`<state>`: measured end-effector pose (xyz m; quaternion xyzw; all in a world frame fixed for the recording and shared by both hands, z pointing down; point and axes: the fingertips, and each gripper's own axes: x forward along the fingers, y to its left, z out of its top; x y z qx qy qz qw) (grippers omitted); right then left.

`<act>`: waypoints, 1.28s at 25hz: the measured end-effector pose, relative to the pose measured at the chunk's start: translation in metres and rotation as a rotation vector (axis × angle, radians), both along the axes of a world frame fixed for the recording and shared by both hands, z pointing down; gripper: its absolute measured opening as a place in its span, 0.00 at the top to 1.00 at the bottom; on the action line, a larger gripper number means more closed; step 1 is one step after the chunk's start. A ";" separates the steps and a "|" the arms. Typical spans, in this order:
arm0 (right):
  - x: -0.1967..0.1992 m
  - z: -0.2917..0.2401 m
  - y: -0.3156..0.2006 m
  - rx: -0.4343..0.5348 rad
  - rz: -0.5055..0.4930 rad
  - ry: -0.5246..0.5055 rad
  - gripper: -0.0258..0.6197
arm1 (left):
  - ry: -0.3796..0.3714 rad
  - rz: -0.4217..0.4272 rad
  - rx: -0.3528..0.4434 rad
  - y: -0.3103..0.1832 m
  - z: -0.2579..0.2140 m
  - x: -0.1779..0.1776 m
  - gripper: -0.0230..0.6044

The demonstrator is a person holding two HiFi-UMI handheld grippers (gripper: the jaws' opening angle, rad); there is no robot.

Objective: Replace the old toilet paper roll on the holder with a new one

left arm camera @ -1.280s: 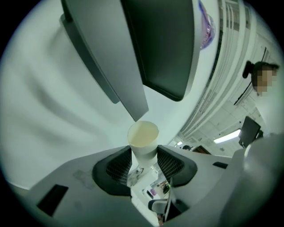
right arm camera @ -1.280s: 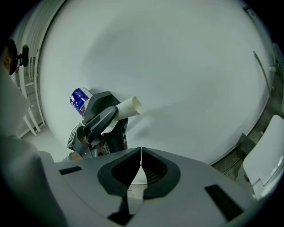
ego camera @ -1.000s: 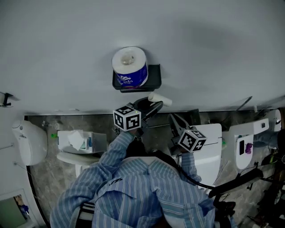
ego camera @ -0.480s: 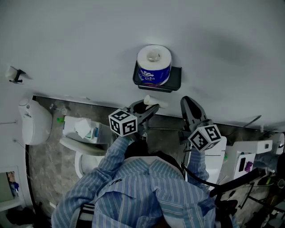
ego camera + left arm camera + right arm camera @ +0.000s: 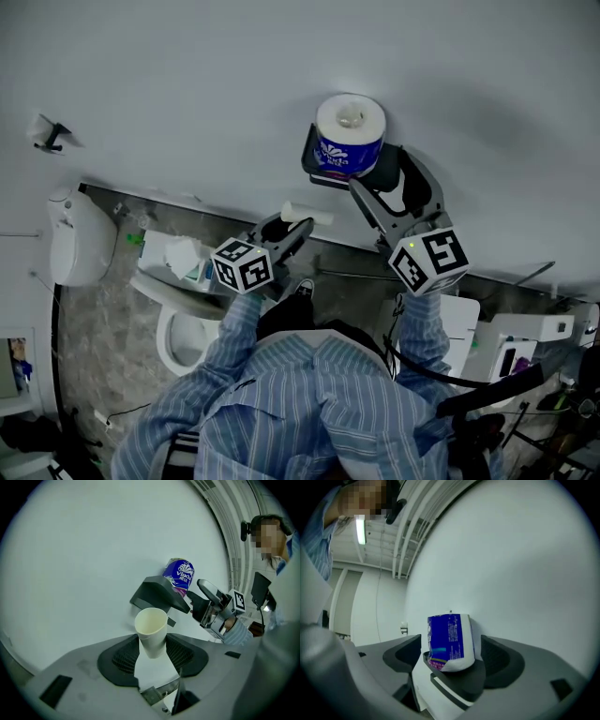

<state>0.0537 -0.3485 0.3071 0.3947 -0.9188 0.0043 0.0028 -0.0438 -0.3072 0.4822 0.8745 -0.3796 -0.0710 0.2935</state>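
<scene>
Blue-wrapped toilet paper roll (image 5: 350,136) stands upright, core hole upward, on a black wall holder (image 5: 314,169), between the right gripper's (image 5: 382,178) spread, just-opened jaws. The left gripper (image 5: 295,230) pinches a bare cardboard tube (image 5: 151,632).

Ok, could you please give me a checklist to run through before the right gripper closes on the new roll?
1. Blue-wrapped white toilet paper roll stands upright on the black wall shelf: ok.
2. Right gripper is open, its jaws just opened, one either side of the roll and apart from it: ok.
3. Cream cardboard tube is clamped in the left gripper: ok.
4. Left gripper is off to the side of the shelf: ok.
5. Holder bar is free for the new roll: cannot tell.
</scene>
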 end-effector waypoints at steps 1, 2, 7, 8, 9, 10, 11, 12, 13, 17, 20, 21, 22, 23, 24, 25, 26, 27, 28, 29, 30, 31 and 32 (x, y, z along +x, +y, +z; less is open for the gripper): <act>-0.007 -0.003 -0.004 0.010 0.003 0.037 0.36 | 0.004 -0.012 0.000 0.001 0.000 -0.004 0.67; -0.014 -0.004 -0.008 0.012 0.010 0.072 0.33 | 0.007 -0.021 0.000 0.001 0.001 -0.007 0.67; -0.028 0.004 -0.033 -0.069 0.103 0.187 0.25 | 0.004 -0.037 0.007 0.004 0.001 -0.012 0.67; -0.028 0.005 -0.036 -0.088 0.119 0.199 0.25 | 0.006 -0.039 0.008 0.005 0.001 -0.012 0.67; -0.028 0.005 -0.038 -0.104 0.126 0.207 0.25 | 0.008 -0.039 0.009 0.005 0.001 -0.011 0.67; -0.030 0.005 -0.039 -0.114 0.122 0.214 0.25 | 0.009 -0.039 0.009 0.006 0.002 -0.011 0.67; -0.033 0.004 -0.039 -0.119 0.112 0.220 0.25 | 0.009 -0.039 0.008 0.007 0.003 -0.011 0.67; -0.037 0.004 -0.039 -0.120 0.101 0.225 0.25 | 0.009 -0.038 0.007 0.007 0.005 -0.011 0.67; -0.041 0.004 -0.039 -0.119 0.091 0.229 0.25 | 0.009 -0.036 0.005 0.007 0.006 -0.011 0.67; -0.052 0.004 -0.050 -0.099 0.098 0.251 0.25 | 0.013 -0.029 -0.001 0.003 0.009 -0.009 0.67; -0.053 0.003 -0.049 -0.073 0.095 0.245 0.26 | 0.017 -0.028 -0.002 0.003 0.010 -0.009 0.67; -0.053 0.002 -0.049 -0.071 0.097 0.243 0.26 | 0.017 -0.029 -0.003 0.003 0.010 -0.009 0.67; -0.053 0.002 -0.049 -0.070 0.100 0.243 0.26 | 0.017 -0.029 -0.003 0.002 0.010 -0.009 0.67; -0.053 0.002 -0.049 -0.071 0.102 0.242 0.25 | 0.018 -0.030 -0.004 0.002 0.010 -0.009 0.67; -0.052 0.002 -0.049 -0.072 0.103 0.242 0.25 | 0.018 -0.030 -0.005 0.001 0.010 -0.009 0.67; -0.052 0.002 -0.049 -0.072 0.103 0.241 0.25 | 0.018 -0.030 -0.005 0.001 0.010 -0.009 0.67; -0.051 0.002 -0.049 -0.072 0.103 0.240 0.25 | 0.017 -0.029 -0.004 0.001 0.009 -0.009 0.67; -0.051 0.002 -0.049 -0.071 0.103 0.238 0.25 | 0.016 -0.028 -0.003 0.001 0.009 -0.008 0.67; -0.051 0.001 -0.048 -0.068 0.104 0.235 0.25 | 0.013 -0.026 -0.002 0.002 0.009 -0.008 0.67; -0.051 0.000 -0.048 -0.067 0.106 0.229 0.25 | 0.009 -0.025 -0.001 0.003 0.009 -0.008 0.67; -0.050 -0.001 -0.047 -0.070 0.110 0.217 0.25 | 0.005 -0.024 -0.001 0.003 0.009 -0.008 0.67; -0.048 -0.002 -0.046 -0.075 0.114 0.198 0.26 | 0.002 -0.022 -0.002 0.004 0.009 -0.008 0.67; -0.046 -0.004 -0.045 -0.080 0.119 0.174 0.26 | 0.001 -0.020 -0.003 0.004 0.010 -0.008 0.67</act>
